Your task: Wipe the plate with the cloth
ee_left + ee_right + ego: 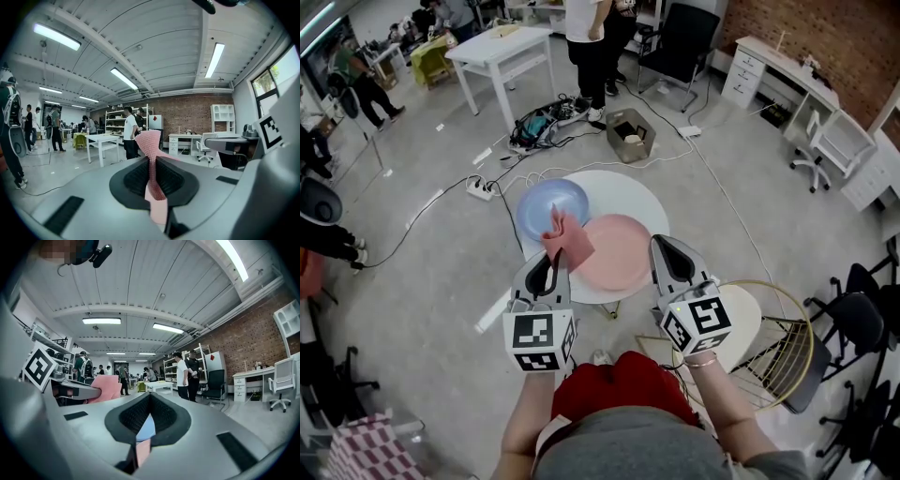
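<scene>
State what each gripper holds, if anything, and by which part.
Left gripper pinches the pink cloth by a bunched fold; the rest sticks out beyond the jaws. Right gripper holds nothing.

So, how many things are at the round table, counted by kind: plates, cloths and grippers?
plates: 2, the blue plate and the pink plate
cloth: 1
grippers: 2, the left gripper and the right gripper
Total: 5

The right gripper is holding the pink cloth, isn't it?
Not quite. The left gripper is holding the pink cloth. The left gripper view shows the cloth pinched between its jaws. The right gripper holds nothing.
</scene>
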Available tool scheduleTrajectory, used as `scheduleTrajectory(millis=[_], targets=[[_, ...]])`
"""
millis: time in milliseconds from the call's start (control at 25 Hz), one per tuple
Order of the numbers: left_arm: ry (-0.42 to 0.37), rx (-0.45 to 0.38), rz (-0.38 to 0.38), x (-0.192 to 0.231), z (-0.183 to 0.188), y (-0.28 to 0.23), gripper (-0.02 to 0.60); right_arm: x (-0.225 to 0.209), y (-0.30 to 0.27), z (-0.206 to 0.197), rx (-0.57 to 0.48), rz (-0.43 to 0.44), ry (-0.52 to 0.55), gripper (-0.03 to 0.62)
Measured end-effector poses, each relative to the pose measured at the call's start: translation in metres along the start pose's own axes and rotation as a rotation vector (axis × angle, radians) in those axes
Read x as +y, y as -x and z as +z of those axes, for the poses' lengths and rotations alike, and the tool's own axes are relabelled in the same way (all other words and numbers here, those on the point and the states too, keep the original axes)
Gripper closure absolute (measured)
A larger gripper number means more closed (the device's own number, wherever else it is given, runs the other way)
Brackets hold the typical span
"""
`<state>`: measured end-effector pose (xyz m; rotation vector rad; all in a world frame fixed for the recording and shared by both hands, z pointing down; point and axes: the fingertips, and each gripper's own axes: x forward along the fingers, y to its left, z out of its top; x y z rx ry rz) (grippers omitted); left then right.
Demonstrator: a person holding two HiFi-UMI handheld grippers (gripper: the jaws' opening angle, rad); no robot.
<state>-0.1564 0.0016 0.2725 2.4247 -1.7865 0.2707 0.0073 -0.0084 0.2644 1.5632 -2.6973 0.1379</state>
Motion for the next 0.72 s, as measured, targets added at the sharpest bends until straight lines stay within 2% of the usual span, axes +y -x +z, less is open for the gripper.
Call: scheduleTrajectory(millis=[720], targets=[[0.011, 0.013, 0.007, 0.010, -0.020, 0.001, 0.548, 0.010, -0.008, -0.021, 0.012, -0.005, -0.014, 0.566]])
